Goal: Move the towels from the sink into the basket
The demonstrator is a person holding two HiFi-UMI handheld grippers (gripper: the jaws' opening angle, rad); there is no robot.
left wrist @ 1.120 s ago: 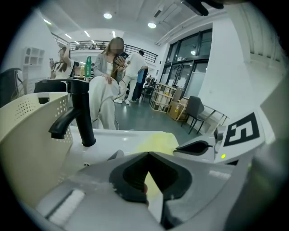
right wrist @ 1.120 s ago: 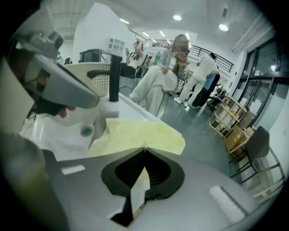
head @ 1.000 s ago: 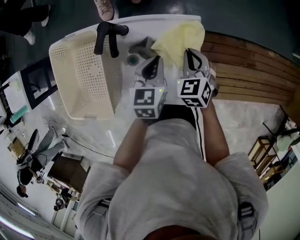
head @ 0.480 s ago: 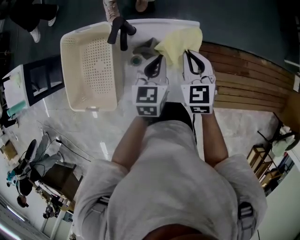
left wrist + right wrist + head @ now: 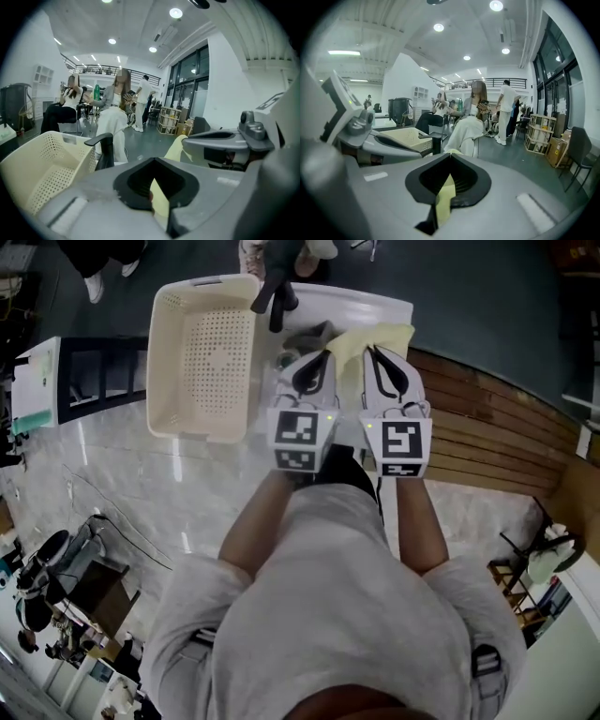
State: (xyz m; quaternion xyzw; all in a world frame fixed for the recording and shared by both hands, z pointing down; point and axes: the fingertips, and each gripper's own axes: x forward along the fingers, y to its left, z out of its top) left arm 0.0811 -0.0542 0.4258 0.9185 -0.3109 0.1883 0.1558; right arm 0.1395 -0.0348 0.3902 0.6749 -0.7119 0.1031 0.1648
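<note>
As their jaws clamp the yellow towel (image 5: 392, 334), left gripper (image 5: 315, 356) and right gripper (image 5: 374, 352) sit abreast.

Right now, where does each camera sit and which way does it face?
Head view: on the person's head, facing steeply down at pale yellow cloth towel, cream perforated plastic basket; torso, forearms show.
Left gripper view: on left gripper, along its jaws, shut on the towel.
Right gripper view: same on right gripper.
All share towel and basket.
</note>
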